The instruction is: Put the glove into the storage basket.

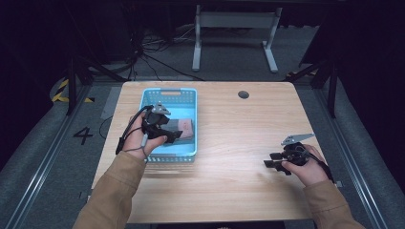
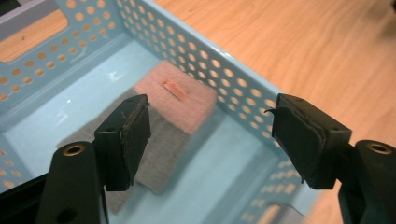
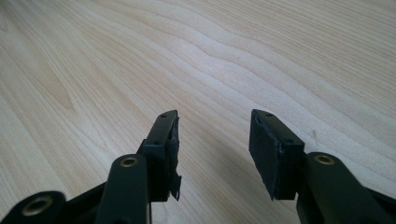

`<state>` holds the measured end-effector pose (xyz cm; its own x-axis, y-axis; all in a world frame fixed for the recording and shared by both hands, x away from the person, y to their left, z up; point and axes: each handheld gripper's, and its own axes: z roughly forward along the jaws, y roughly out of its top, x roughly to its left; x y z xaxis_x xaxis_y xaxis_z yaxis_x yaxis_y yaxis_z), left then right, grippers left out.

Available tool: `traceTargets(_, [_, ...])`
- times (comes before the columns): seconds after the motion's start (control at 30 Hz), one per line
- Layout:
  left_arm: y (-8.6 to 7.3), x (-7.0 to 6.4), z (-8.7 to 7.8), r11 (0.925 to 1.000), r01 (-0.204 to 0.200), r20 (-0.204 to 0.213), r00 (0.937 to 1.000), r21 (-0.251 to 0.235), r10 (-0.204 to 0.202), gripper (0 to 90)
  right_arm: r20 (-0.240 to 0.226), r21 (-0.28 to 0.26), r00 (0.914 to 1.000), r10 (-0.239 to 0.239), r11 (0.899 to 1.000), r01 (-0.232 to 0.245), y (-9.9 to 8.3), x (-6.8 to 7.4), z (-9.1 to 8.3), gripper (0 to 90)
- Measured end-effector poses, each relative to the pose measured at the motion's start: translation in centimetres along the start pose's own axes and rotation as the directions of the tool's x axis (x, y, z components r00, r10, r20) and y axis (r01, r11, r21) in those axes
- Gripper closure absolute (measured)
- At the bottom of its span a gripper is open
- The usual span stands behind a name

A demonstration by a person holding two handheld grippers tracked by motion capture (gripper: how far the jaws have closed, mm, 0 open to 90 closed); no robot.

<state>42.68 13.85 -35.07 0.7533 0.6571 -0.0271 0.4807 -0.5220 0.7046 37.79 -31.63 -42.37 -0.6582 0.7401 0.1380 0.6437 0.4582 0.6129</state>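
left tool (image 2: 210, 140) jaws apart above folded cloth (image 2: 182, 100) in blue basket (image 2: 243, 93); right tool (image 3: 212, 154) jaws apart over table (image 3: 140, 56)

Light wooden table (image 1: 224, 143); a perforated blue basket (image 1: 188, 98) sits on its left half.

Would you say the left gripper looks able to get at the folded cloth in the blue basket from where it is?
Probably yes: the left gripper hangs open just above the folded cloth inside the blue basket, with nothing between them.

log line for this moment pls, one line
left gripper: open, over folded cloth in blue basket | right gripper: open, over bare table
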Motion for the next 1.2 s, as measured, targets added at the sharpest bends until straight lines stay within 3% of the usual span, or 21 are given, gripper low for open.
traceTargets(0.2, [-0.9, -2.2, -1.1, 0.9995, -0.032, 0.045, 0.9985, -0.009, 0.032, 27.8, 0.001, 0.003, 1.0000, 0.006, 1.000, -0.006, -0.2, -0.2, 0.1, 53.0])
traceTargets(0.47, [-2.3, -5.1, -1.7, 0.9988, -0.030, 0.099, 0.9945, -0.038, 0.034, 27.7, 0.007, 0.006, 0.9999, 0.014, 1.000, -0.014, -0.5, -0.3, 0.0, 52.7])
traceTargets(0.8, [-4.8, -8.0, -0.6, 0.9973, -0.055, 0.162, 0.9849, -0.049, 0.062, 28.0, 0.005, 0.005, 0.9999, 0.013, 1.000, -0.013, -0.6, -0.3, -0.1, 52.6])
traceTargets(1.0, [-6.5, -8.9, 1.1, 0.9972, -0.074, 0.195, 0.9781, 0.008, 0.071, 27.8, 0.004, 0.007, 1.0000, 0.008, 1.000, -0.008, -0.6, -0.1, 0.0, 52.5])
traceTargets(1.2, [-7.4, -9.5, 2.6, 0.9944, -0.106, 0.211, 0.9719, -0.001, 0.104, 28.2, 0.000, 0.010, 1.0000, 0.006, 1.000, -0.006, -0.7, -0.1, 0.2, 52.3])
